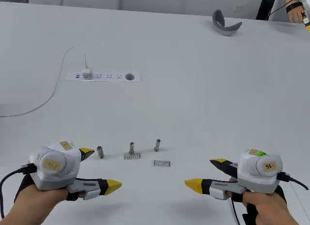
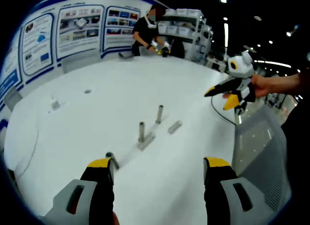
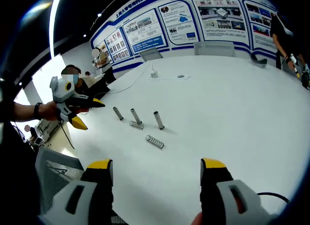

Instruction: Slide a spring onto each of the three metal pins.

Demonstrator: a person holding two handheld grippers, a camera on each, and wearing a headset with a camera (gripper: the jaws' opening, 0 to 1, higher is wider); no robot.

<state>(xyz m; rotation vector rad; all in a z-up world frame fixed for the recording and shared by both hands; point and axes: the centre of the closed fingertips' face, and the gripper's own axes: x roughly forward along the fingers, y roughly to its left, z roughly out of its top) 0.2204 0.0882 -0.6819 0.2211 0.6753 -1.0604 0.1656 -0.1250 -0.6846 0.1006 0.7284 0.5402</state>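
Reading the head view left to right: my left gripper (image 1: 100,169) sits down at 8 o'clock, jaws spread wide with nothing between them. Just past its upper tip, around 1 o'clock, is the left pin (image 1: 100,152). To me it looks like it's already wearing a spring, since the outline is ribbed all the way up instead of smooth. Next is the middle pin (image 1: 131,147), a bare little steel post standing upright, with a fallen spring (image 1: 132,156) lying flat against its foot at 6 o'clock. The right pin (image 1: 157,144) is bare too, and a loose spring (image 1: 162,163) lies at about 5 o'clock from it, near but not touching. My right gripper (image 1: 206,173) is at 4 o'clock, also gaping and empty. So I'd call it one done, two to go, and I'm between pickups. The next move is probably the loose spring: pinch it lightly across the coils, stand it up, and line its bore over the pin tip. Thin wire coils squash easily, and the matte white table (image 1: 203,99) looks slick enough for one to skid.
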